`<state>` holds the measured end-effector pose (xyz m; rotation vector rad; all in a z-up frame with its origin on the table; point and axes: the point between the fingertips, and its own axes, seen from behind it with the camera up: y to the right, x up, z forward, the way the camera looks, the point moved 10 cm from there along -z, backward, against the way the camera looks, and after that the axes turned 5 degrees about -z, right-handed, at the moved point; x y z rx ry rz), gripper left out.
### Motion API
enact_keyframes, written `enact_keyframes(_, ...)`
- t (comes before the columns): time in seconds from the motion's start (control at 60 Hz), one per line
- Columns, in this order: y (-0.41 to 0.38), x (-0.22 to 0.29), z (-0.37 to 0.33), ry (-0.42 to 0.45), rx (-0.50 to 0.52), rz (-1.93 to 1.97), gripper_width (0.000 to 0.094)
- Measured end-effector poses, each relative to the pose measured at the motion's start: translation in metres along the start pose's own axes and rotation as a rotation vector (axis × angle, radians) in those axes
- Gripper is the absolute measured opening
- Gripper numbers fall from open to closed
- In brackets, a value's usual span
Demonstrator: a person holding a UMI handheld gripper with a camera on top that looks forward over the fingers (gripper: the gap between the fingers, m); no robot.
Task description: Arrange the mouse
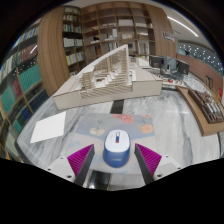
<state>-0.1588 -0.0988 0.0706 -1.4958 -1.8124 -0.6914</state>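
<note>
A white and blue mouse (pixel 116 149) lies on a patterned mouse mat (pixel 110 128) on the marble table, just between my two fingers. My gripper (pixel 115 161) is open, its magenta pads (pixel 84 160) standing on either side of the mouse with a gap at each side. The mouse rests on the mat on its own.
A white sheet of paper (pixel 48 127) lies on the table to the left of the mat. A long white architectural model (pixel 105 75) stands beyond the mat. Bookshelves (pixel 70 35) line the back, and a wooden table (pixel 205 108) stands to the right.
</note>
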Motion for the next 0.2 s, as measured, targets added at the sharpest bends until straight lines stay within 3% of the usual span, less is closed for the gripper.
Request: enact_keyframes(0.2, 0.04, -0.047, -0.086, 0.032, 0.046, 0.043, 0.0842)
